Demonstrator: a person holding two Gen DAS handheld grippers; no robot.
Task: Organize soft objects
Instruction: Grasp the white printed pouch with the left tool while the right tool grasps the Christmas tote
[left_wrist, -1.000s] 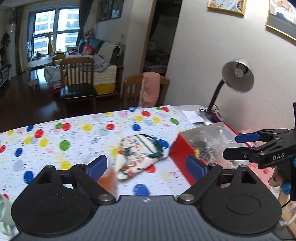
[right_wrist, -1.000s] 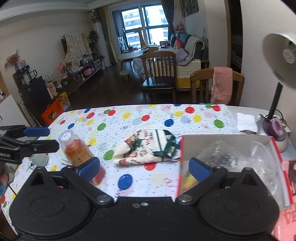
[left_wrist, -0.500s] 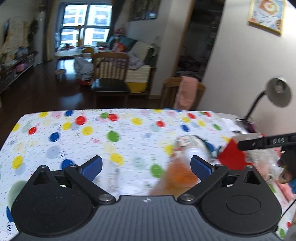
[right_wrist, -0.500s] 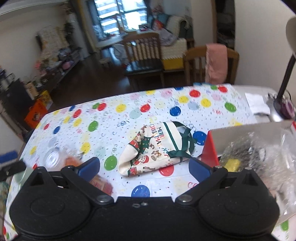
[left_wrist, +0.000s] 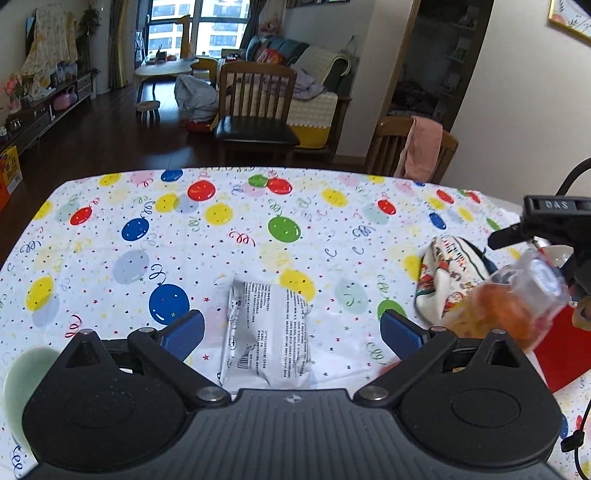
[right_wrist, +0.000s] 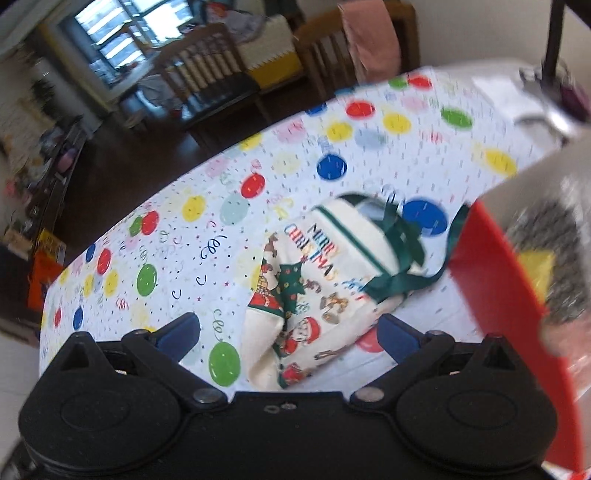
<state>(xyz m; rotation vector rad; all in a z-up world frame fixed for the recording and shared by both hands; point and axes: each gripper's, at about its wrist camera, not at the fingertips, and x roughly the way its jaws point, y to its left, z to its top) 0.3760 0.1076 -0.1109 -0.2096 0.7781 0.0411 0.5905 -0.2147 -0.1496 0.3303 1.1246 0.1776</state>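
1. Left wrist view: the left gripper (left_wrist: 291, 330) gapes wide above a white printed plastic packet (left_wrist: 266, 334) lying flat on the balloon-patterned tablecloth (left_wrist: 221, 236).
2. The right gripper (right_wrist: 288, 334) spreads wide, empty, over a Christmas-print fabric pouch (right_wrist: 317, 291) beside the red box (right_wrist: 517, 306).

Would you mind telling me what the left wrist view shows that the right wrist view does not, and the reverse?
Only the left wrist view shows a white printed packet lying flat between the open jaws of the left gripper, a tilted clear bottle with orange contents, and a pale green object at the left edge. Only the right wrist view shows the inside of the red box, holding a clear bag. Both show the Christmas cloth bag on the balloon tablecloth; the right gripper, jaws open, points at it.
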